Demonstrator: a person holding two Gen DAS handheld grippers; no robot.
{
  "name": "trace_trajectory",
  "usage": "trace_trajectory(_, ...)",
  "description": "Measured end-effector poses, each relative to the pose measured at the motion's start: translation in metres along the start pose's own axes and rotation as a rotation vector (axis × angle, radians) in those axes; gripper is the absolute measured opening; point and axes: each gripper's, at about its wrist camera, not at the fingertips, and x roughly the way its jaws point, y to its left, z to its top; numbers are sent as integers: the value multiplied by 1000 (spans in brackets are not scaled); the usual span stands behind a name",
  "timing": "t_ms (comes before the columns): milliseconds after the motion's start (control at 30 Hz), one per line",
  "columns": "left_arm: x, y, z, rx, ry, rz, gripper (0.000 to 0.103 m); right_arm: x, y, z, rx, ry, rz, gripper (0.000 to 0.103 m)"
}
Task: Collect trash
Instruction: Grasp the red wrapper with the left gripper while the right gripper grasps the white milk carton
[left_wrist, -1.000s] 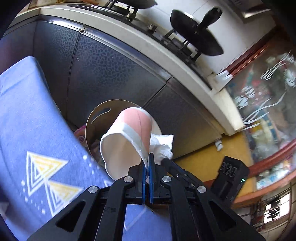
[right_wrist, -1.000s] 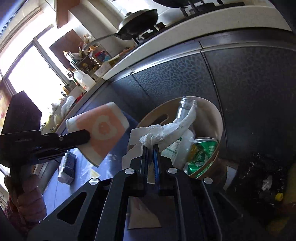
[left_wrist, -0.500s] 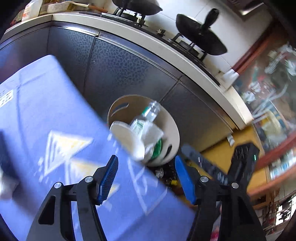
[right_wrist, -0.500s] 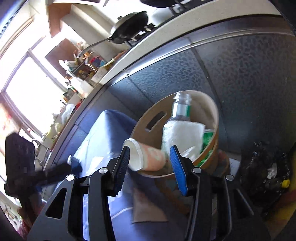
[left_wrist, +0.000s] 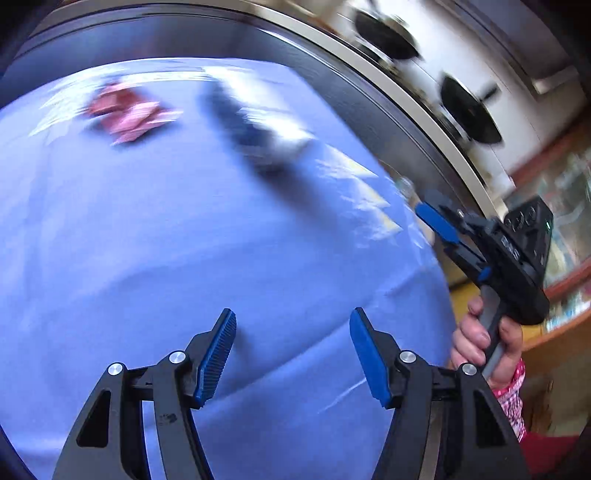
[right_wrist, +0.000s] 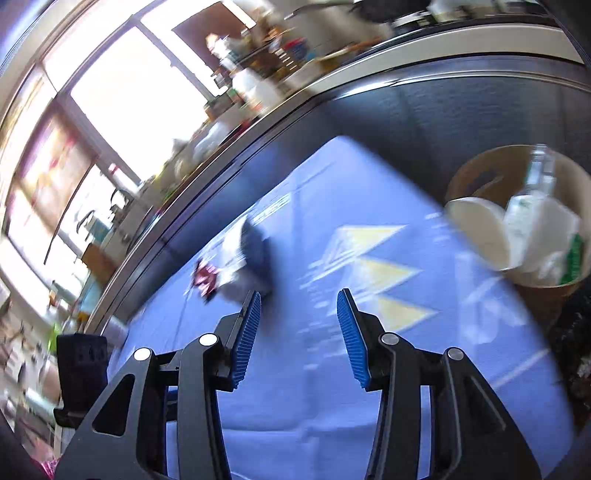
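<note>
My left gripper (left_wrist: 291, 354) is open and empty above the blue tablecloth (left_wrist: 184, 240). My right gripper (right_wrist: 299, 328) is open and empty too; it also shows in the left wrist view (left_wrist: 439, 225) at the table's right edge. A blurred pink wrapper (left_wrist: 129, 112) and a dark blue and white packet (left_wrist: 258, 136) lie at the far side of the cloth; both also show in the right wrist view, wrapper (right_wrist: 205, 278) and packet (right_wrist: 251, 262). The round wooden bin (right_wrist: 476, 173) at right holds a paper cup (right_wrist: 476, 232), white tissue (right_wrist: 554, 229) and a plastic bottle (right_wrist: 539, 173).
Dark cabinet fronts (left_wrist: 332, 88) under a pale counter run behind the table. Black pans (left_wrist: 469, 110) sit on the stove. A bright window (right_wrist: 122, 107) and cluttered counter are at left. The person's hand (left_wrist: 484, 336) holds the right gripper's handle.
Both grippers let go of the cup and the tissue into the bin, opened, and swung left over the tablecloth toward the wrapper and packet.
</note>
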Motion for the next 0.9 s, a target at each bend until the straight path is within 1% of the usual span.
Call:
trace_trajectory(133, -36, 52, -14, -114, -72, 25, 64, 51, 69, -11, -129, 105, 66, 43)
trace_trajectory(200, -51, 74, -21, -157, -106, 34, 64, 79, 101, -13, -205, 142, 73, 43)
trace_trajectory(267, -62, 92, -25, -191, -131, 29, 63, 105, 125, -12, -254, 165, 68, 43)
trace_trajectory(400, -85, 121, -34, -243, -182, 36, 63, 163, 160, 7, -337, 182, 24, 43)
trace_trajectory(467, -92, 131, -38, -266, -203, 36, 63, 193, 177, 17, -406, 174, -40, 46)
trace_trajectory(533, -99, 140, -42, -289, -219, 33, 63, 226, 191, 26, -467, 200, -90, 59)
trace_trajectory(600, -104, 148, -45, -306, -231, 31, 63, 251, 196, 30, -500, 251, -119, 62)
trace_trajectory(667, -109, 153, -47, -319, -239, 30, 63, 270, 198, 30, -533, 295, -156, 59)
trace_trajectory(700, -111, 155, -48, -326, -244, 27, 63, 276, 196, 29, -524, 326, -151, 49)
trace_trajectory(733, -113, 157, -49, -329, -249, 25, 63, 276, 192, 27, -477, 368, -108, 40)
trace_trajectory(800, -117, 159, -51, -330, -255, 18, 63, 264, 186, 14, -383, 413, -13, 40)
trace_trajectory(833, -116, 158, -50, -328, -256, 16, 63, 255, 188, 4, -356, 447, 60, 37)
trace_trajectory(900, -115, 158, -49, -325, -253, 12, 63, 232, 196, -20, -357, 488, 165, 37)
